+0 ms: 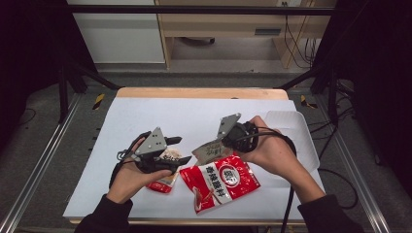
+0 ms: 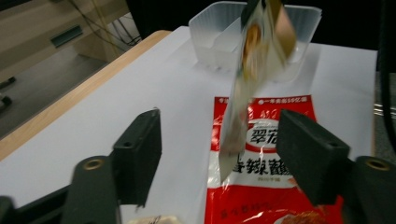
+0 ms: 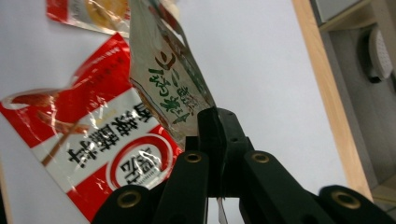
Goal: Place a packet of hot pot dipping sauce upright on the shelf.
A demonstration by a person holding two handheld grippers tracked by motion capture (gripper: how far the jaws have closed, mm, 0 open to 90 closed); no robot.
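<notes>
Beige packet (image 3: pixel 163 79) clamped in right hand-held gripper (image 3: pixel 218 122); left hand-held gripper (image 2: pixel 219 144) open, empty.

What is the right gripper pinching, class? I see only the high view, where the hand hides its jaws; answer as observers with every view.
Observer: In the right gripper view, the right gripper is shut on one edge of a beige plastic-film sachet with green lettering.
Operator: Does the left gripper grip it too?
Observer: No. In the left gripper view its jaws stand open, both pads clear of the hanging sachet.
Operator: And the white plastic tray?
Observer: It has a dividing wall inside.
</notes>
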